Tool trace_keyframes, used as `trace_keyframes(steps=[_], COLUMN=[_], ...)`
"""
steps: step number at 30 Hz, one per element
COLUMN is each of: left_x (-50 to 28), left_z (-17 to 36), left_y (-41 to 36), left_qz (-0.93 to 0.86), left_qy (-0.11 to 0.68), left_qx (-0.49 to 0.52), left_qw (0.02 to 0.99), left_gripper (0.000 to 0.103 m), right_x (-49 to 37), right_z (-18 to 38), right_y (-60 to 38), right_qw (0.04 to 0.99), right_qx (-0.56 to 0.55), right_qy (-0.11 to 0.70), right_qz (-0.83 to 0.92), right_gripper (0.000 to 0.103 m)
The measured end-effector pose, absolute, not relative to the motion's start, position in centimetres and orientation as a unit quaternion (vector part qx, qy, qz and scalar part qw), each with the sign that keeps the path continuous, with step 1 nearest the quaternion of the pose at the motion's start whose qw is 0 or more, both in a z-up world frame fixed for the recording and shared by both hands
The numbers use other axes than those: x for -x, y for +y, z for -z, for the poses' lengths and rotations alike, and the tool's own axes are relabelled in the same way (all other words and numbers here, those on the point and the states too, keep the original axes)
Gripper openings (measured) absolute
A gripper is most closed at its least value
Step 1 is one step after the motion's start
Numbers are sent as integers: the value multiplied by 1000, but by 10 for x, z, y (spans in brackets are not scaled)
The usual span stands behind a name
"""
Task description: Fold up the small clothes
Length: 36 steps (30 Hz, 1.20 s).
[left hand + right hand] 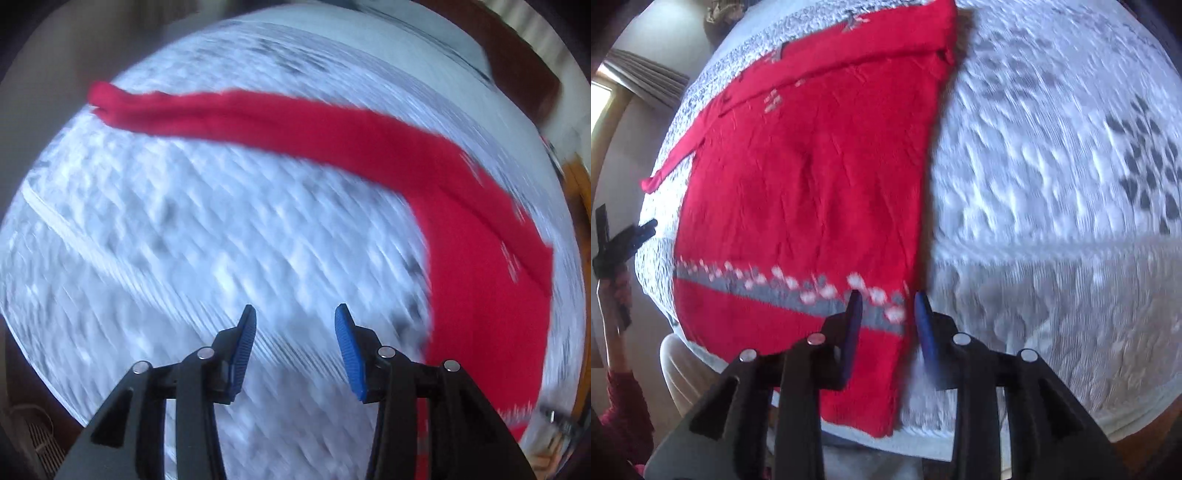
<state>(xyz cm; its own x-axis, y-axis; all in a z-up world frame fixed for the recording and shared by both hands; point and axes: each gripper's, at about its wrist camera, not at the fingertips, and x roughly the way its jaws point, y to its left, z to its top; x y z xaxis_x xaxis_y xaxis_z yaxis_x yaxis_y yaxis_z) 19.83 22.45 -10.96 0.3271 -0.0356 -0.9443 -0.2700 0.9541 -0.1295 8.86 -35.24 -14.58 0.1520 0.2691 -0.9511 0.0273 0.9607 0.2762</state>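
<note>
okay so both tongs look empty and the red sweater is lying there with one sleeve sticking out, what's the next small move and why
Probably bring the left tongs over to the cuff of the outstretched sleeve and pinch it, ready to fold it across the red sweater. Both the left and the right tongs stand open with nothing between them, and the sweater body already lies flat on the white bedspread, while that sleeve trails away from it.
</note>
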Motion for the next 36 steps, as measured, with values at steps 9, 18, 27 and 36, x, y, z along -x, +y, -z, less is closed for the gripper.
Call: trace_keyframes(steps=[9,18,27,36], left_x=[-278,-297,-319,-332], left_z=[126,140,139,59], left_y=[394,429,418,292], left_qz=[-227,-220,-242,-179], left_qy=[527,475,470,409], left_qx=[280,355,343,193], left_qw=[770,774,776,874], left_gripper=[37,37,8,8], right_x=[-148,-171,-172,-164], right_z=[152,168,171,168], right_y=[-305,-280,-286,-305], right_qw=[755,748,749,755], right_qx=[-95,-64,-73,-95], right_qy=[638,648,648,639], right_qz=[-115,-125,-117,-114], right_gripper=[30,30,30,36])
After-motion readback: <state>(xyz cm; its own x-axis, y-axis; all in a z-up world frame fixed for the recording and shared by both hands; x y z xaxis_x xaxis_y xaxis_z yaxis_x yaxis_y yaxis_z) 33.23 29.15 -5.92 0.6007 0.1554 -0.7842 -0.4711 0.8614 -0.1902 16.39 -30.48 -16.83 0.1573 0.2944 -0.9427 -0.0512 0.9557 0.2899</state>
